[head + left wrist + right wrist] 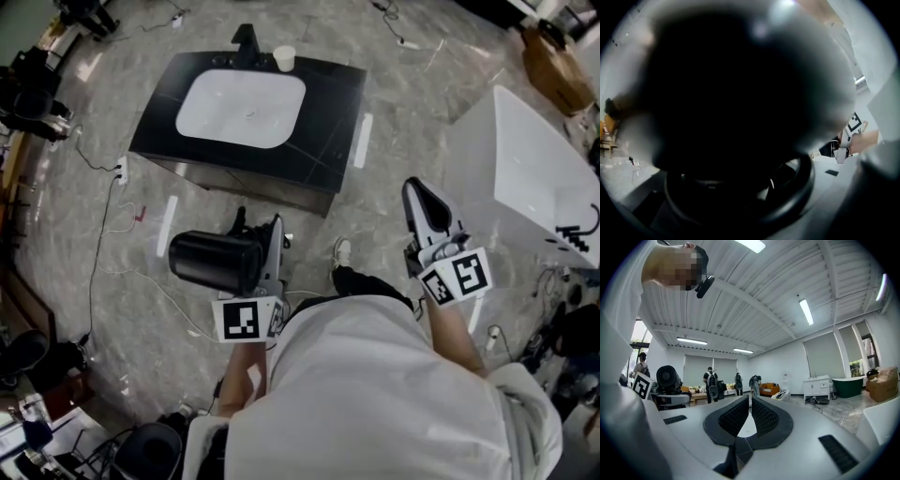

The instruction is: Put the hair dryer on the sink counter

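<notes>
While the hair dryer [214, 261] sits clamped in the left gripper [270, 246], it hangs above the floor [84, 216] just short of the sink counter [328, 112], so carrying over and setting down appear left. The right gripper [750, 408] is empty, jaws pressed together.

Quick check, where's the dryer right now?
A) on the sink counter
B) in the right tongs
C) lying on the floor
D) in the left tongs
D: in the head view the left tongs clamp the black dryer in the air, short of the counter, while the right tongs are shut with nothing in them.
</notes>
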`<state>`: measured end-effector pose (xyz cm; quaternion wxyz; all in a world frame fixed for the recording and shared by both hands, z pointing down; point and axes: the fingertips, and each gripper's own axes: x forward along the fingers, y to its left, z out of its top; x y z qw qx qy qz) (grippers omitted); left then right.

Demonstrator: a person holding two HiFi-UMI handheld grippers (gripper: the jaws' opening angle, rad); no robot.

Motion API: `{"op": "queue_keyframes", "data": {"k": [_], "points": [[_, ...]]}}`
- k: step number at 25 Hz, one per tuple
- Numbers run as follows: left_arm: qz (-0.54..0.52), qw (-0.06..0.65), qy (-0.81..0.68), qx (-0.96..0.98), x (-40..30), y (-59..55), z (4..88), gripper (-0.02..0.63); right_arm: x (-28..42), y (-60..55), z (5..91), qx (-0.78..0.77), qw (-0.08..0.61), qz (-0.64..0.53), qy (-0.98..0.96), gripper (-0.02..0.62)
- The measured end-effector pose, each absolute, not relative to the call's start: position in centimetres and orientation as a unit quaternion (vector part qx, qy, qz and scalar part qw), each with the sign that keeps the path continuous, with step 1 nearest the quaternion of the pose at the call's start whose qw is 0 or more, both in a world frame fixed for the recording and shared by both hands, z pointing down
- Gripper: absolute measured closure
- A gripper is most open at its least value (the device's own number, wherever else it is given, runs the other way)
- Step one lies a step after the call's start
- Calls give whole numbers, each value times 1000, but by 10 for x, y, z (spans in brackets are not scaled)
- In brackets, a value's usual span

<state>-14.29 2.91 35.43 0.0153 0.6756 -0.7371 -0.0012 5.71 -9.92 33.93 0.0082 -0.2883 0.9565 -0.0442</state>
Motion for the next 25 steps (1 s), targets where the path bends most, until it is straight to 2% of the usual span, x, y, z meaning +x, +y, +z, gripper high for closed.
{"op": "queue_keyframes", "data": {"k": [25], "points": [[31,23,-758,652,-128,-90,351,383,45,-241,360,-243,21,-70,967,551]]}}
